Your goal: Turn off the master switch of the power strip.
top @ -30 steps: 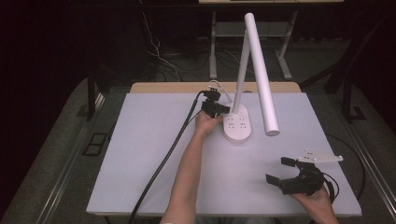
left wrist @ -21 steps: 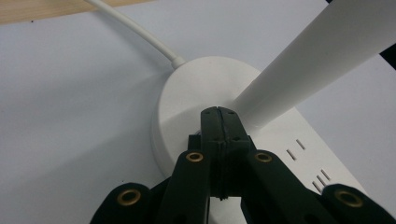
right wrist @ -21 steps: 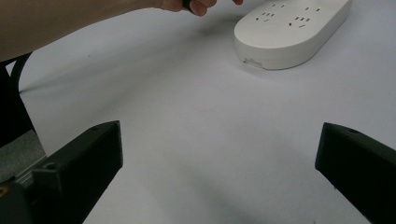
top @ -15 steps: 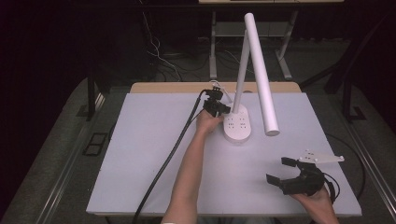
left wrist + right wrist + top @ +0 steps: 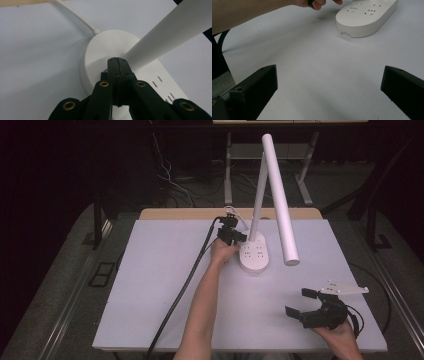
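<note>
While the left gripper [image 5: 117, 60], fingers clenched, pressed on the desk lamp's base [image 5: 100, 50], likely at its switch, the lamp appeared unlit; the right gripper [image 5: 301, 302] waited released on the counter [image 5: 150, 285].

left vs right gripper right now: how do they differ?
The left gripper has its jaws shut, tips at the lamp base; the right gripper has its jaws open with nothing between them. Left is far up the table; right sits at the near right corner. Both are black and hand-held.

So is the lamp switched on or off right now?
Cannot tell. The lamp stands upright, but its lit side faces down; the shut left hand-held gripper is at its base.
</note>
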Motion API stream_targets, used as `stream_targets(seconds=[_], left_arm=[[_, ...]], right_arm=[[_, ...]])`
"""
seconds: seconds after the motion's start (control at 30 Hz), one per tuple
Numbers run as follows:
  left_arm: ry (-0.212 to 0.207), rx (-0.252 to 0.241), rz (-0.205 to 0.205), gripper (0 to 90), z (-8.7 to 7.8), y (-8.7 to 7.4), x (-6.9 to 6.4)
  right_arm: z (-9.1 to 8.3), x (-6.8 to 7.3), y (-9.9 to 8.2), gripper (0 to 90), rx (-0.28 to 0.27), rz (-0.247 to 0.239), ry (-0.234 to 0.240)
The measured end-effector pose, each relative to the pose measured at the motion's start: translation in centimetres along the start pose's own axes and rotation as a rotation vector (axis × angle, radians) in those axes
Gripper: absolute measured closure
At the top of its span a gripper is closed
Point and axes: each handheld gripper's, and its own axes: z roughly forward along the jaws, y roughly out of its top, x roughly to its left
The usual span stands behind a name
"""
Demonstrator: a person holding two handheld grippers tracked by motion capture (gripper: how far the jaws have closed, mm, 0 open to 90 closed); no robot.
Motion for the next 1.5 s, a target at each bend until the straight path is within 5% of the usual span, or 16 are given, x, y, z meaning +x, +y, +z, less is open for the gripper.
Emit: stream_targets(seconds=[0.1,0.2,0.47,0.7,1.03,1.23,1.37,1.5], left_arm=[[0.011,0.015,0.047,90.0,-0.4,-0.1,0.2],[0.013,-0.019,0.010,90.0,-0.8,-0.4,0.8],[0.004,-0.081,0.001,90.0,-2.5,-1.5,2.4],[-0.029,-0.134,0.011,89.4,-4.3,-1.8,2.3],[-0.063,-0.167,0.080,83.9,-7.2,-1.7,1.7],[-0.119,-0.189,0.112,56.7,-9.3,-1.8,1.3],[-0.121,-0.193,0.143,26.9,-10.9,-2.2,0.8],[-0.120,-0.185,0.177,11.3,-12.2,-2.9,0.7]], right_arm=[[0.0,0.0,0.0,0.1,-0.001,0.002,0.001],[0.0,0.0,0.0,0.1,-0.003,0.003,0.000],[0.0,-0.1,0.0,0.1,-0.003,0.002,-0.002],[-0.1,-0.1,0.0,0.1,-0.003,-0.002,-0.004],[0.0,-0.1,0.0,0.1,-0.005,-0.004,-0.005],[0.0,-0.1,0.0,0.1,-0.004,-0.002,-0.006],[0.0,-0.1,0.0,0.1,-0.001,-0.001,-0.004],[0.0,-0.1,0.0,0.1,0.001,0.001,-0.004]])
